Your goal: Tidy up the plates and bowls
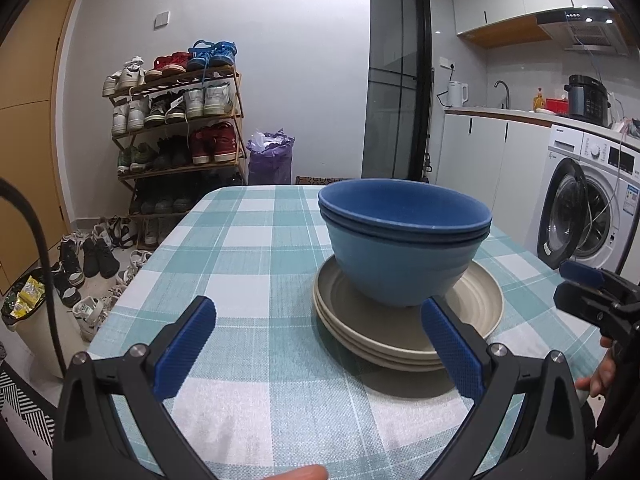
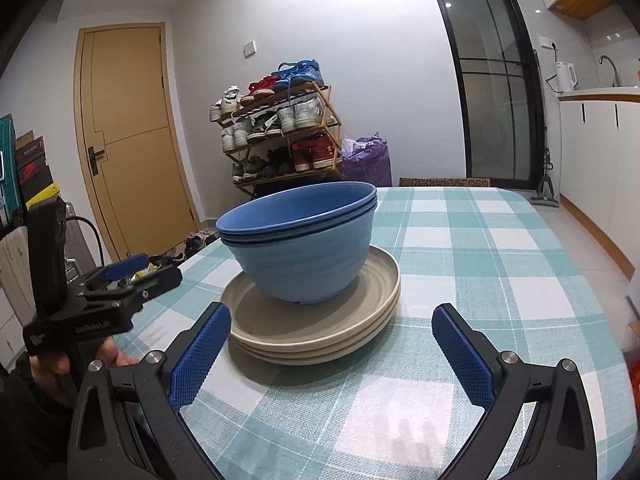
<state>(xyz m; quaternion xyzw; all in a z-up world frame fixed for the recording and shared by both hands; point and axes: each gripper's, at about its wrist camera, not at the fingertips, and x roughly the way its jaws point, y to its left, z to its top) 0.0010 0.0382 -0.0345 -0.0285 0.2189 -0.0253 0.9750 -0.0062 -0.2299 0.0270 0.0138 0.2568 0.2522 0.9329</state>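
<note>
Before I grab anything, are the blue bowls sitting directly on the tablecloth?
No, the nested blue bowls rest on the stack of beige plates.

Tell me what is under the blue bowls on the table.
The two nested bowls stand on a stack of three beige plates, which lies on the checked cloth. The top plate's centre is covered by the bowls.

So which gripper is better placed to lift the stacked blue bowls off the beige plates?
Marginally the left gripper: its open jaws sit closer to the nested blue bowls on the stacked beige plates. The right gripper, also open, looks slightly farther back.
</note>
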